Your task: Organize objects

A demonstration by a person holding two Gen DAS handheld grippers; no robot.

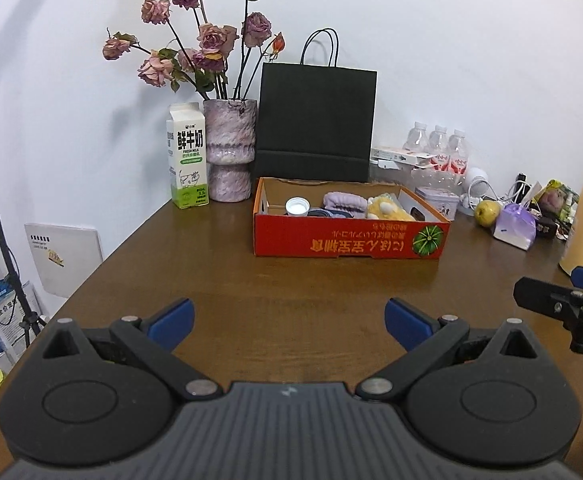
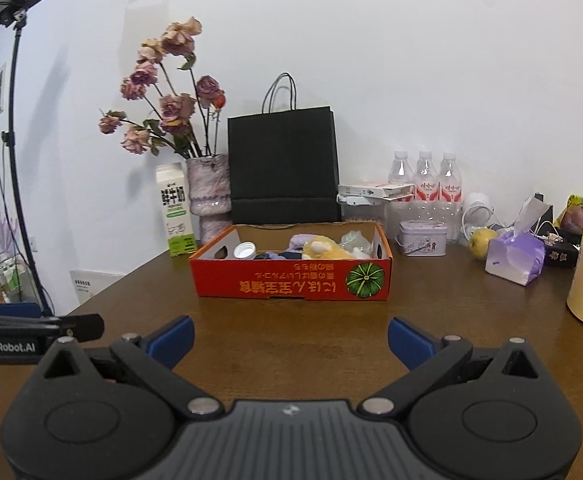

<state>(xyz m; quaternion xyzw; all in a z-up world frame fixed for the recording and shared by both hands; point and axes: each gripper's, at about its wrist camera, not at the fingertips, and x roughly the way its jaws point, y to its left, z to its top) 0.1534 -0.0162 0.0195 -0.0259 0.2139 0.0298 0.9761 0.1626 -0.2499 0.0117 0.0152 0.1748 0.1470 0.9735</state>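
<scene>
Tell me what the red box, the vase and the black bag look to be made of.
Red box: printed cardboard, matte; a raw brown inside and cut handle holes show. Vase: probably glazed ceramic, mottled pink and white with a slight sheen at its waist; could be glass. Black bag: matte paper, going by its stiff flat panels, creased bottom fold and thin cord handles.

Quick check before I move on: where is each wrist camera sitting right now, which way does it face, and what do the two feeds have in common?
Left wrist: on the left gripper, above the brown table, facing the red cardboard box and wall; its open blue-padded fingers show, with the right gripper at the right edge.
Right wrist: on the right gripper, facing the same box from further right; its open fingers show, the left gripper at the left edge.
Shared: box, black paper bag, milk carton, vase of dried roses.
</scene>
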